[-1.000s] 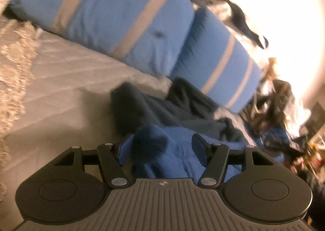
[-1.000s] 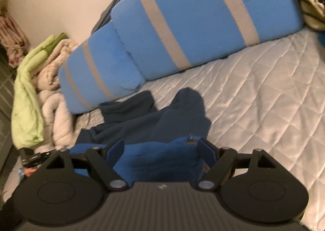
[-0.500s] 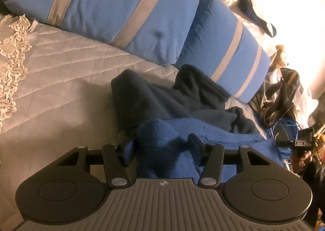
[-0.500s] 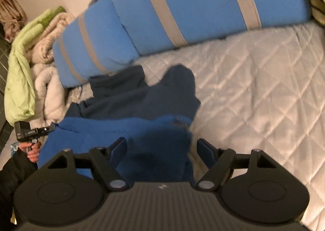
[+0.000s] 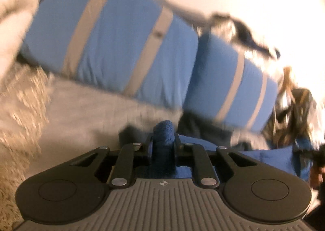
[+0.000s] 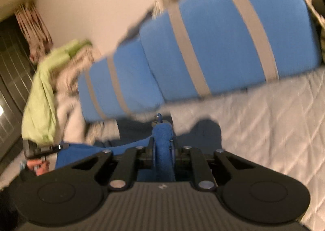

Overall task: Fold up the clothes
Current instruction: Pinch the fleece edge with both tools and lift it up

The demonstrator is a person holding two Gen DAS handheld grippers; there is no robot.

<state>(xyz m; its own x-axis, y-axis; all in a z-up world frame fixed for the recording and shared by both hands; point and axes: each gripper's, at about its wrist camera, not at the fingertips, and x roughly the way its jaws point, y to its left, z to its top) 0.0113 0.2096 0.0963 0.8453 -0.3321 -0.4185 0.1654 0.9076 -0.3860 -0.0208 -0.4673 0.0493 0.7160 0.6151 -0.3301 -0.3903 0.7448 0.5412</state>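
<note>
Blur smears both views; tongs (image 5: 163,141) hide the pinched fleece (image 5: 163,131).

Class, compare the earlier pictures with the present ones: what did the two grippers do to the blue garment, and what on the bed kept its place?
Both jaws have just been closing. The left gripper and right gripper, open around the blue garment before, now each pinch a fold of it and have begun lifting. The striped pillows and quilt kept their places.
</note>
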